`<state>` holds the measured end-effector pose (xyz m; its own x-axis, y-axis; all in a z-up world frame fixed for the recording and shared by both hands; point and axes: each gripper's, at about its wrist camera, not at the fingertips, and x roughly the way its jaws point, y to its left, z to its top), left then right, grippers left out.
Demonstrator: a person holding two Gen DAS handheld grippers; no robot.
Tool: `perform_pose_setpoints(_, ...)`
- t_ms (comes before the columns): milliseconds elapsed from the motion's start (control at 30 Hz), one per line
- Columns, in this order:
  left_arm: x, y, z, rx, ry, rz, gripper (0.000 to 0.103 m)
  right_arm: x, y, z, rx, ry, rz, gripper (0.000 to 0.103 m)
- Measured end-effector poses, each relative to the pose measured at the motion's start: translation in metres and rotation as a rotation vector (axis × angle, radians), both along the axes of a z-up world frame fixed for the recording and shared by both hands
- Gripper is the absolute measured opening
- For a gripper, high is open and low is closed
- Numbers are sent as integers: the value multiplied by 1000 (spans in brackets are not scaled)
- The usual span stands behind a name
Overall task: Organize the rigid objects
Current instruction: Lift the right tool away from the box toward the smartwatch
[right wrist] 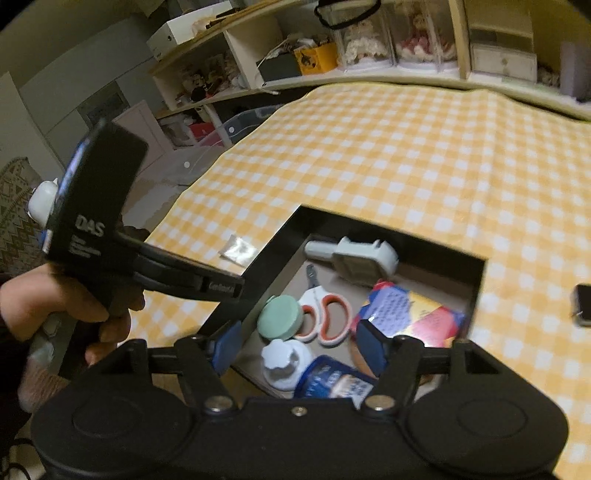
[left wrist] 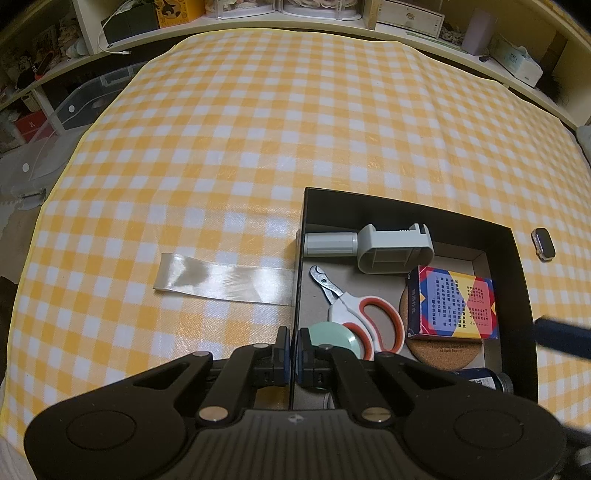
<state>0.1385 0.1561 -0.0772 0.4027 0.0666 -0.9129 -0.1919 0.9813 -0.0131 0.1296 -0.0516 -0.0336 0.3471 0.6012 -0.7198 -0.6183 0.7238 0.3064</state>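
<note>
A black box (left wrist: pixel 406 208) on the checked cloth holds a grey clamp tool (left wrist: pixel 391 245), red-handled clippers (left wrist: pixel 362 314), a green round tin (left wrist: pixel 332 332), a colourful card box (left wrist: pixel 454 306), a cork coaster (left wrist: pixel 443 354) and a blue bottle (right wrist: pixel 332 380) with a white cap. My left gripper (left wrist: pixel 294 354) is shut on the box's left wall. The right gripper (right wrist: pixel 299 349) hovers over the near end of the box, above the bottle, jaws open with nothing pressed between them. A smartwatch (left wrist: pixel 543 244) lies on the cloth right of the box.
A pale ribbon strip (left wrist: pixel 221 278) lies flat on the cloth left of the box. Shelves (left wrist: pixel 258 22) full of boxes and ornaments run along the far edge. A clear plastic bin (left wrist: pixel 74 110) stands off the table's left side. A hand (right wrist: pixel 74 306) holds the left gripper.
</note>
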Motion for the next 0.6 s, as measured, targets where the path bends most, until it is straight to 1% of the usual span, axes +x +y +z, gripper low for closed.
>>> perform_pose_setpoints(167,0,0,0,-1,0,0,3,0,-18,24,14,-60,-37,71)
perform_pose_setpoints(333,0,-1,0,0,0,0,3,4,-38,45,45,-128,-109,74)
perform_pose_setpoints(500,-1,0,1,0,0,-1,3,16,-67,57,70,-186,-231,81)
perform_pose_setpoints(600,0,-1,1,0,0,-1,3,27,-86,56,49,-213,-328,85)
